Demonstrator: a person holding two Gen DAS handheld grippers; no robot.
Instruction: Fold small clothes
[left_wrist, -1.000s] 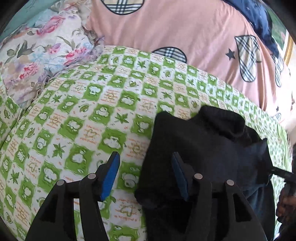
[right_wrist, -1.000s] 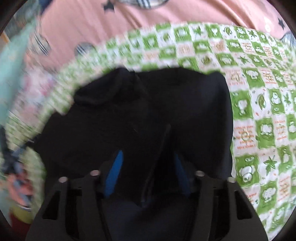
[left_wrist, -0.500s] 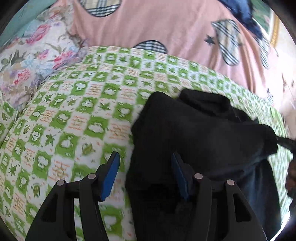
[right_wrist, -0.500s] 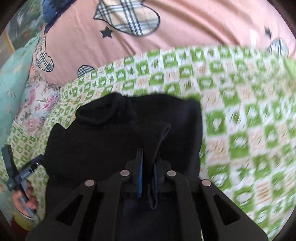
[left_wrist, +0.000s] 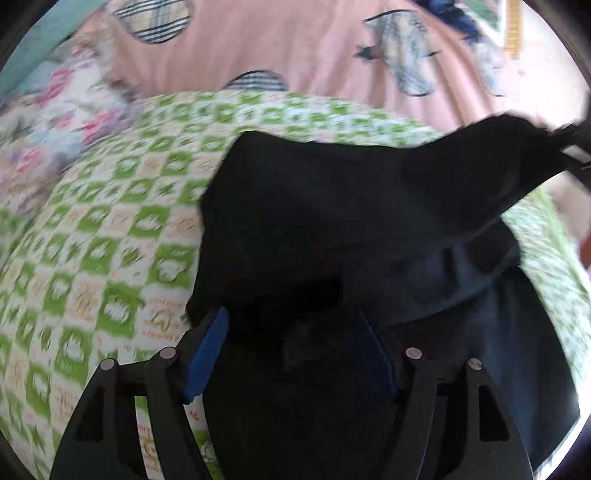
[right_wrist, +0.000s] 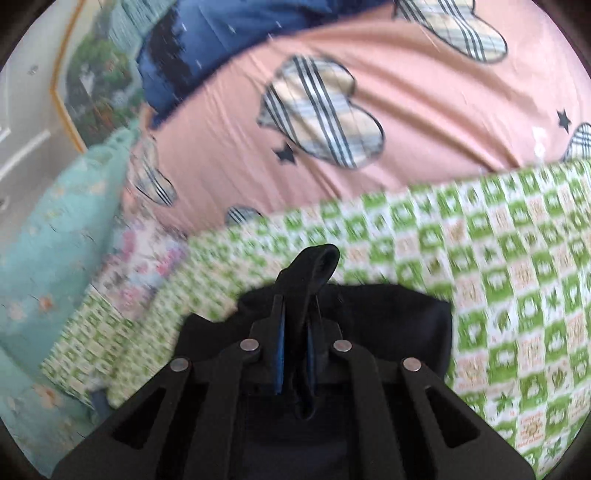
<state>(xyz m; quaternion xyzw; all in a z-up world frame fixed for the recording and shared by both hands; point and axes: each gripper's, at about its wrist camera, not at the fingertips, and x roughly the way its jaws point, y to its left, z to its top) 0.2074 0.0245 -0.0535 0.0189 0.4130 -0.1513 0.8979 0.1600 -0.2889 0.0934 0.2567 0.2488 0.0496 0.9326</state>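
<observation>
The black garment (left_wrist: 351, 206) lies on a green-and-white checked cloth (left_wrist: 110, 240) over a pink bedsheet (right_wrist: 424, 122) with plaid hearts. The right gripper (right_wrist: 295, 328) is clamped on a fold of the garment. The left gripper (left_wrist: 291, 343) stands apart over the garment's near edge, jaws just widening, pads not pressing it. The orange print in the checks is too blurred to read.
</observation>
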